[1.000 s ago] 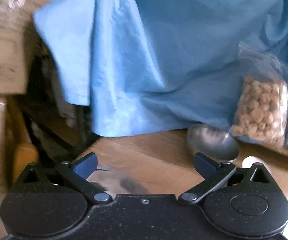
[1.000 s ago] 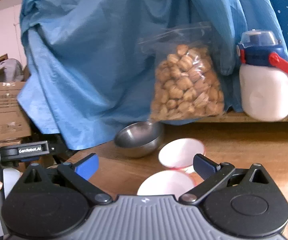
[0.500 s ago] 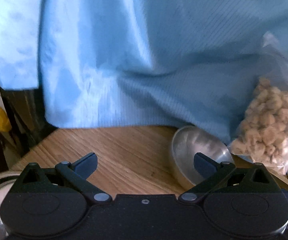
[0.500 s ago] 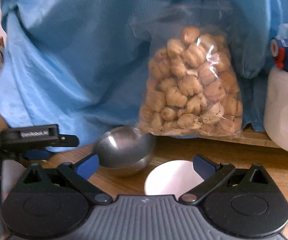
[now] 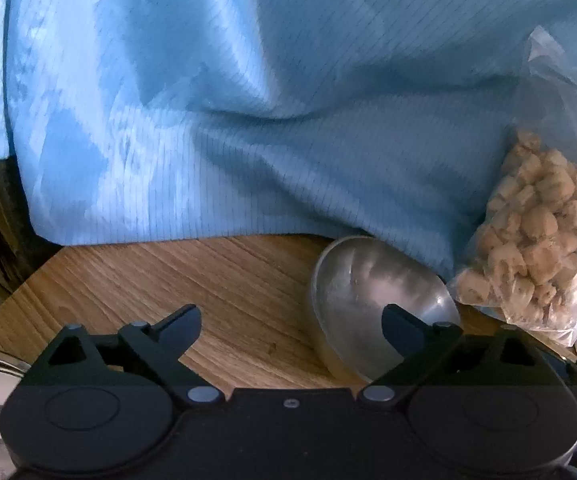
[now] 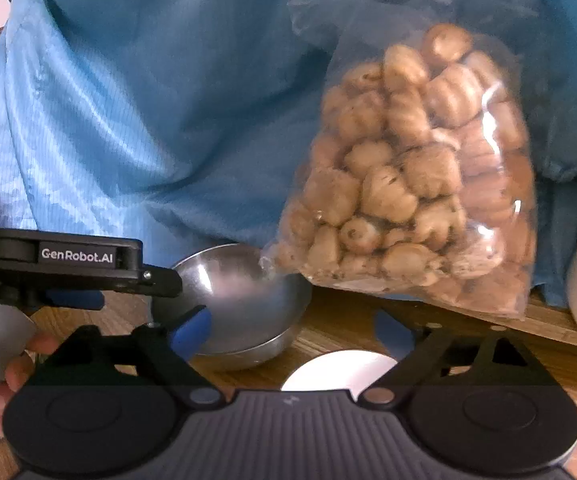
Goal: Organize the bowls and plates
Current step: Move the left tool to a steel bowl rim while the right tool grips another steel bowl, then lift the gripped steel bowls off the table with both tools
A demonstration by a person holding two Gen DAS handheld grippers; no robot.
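The left gripper [image 5: 291, 322] gapes empty over the wooden table [image 5: 148, 280]; the steel bowl [image 5: 372, 292] sits at its two o'clock. The right gripper [image 6: 292, 326] is spread too, the white bowl [image 6: 336, 370] between its fingers, the snack bag [image 6: 412, 184] at one o'clock.

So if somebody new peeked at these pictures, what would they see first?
Probably the big clear bag of brown snack pieces, leaning against the shiny blue cloth at the back of the wooden table. Next, the shiny metal bowl just left of the bag, tipped up on one side. The open left tool is at its rim, and the open right tool hangs above a white bowl.
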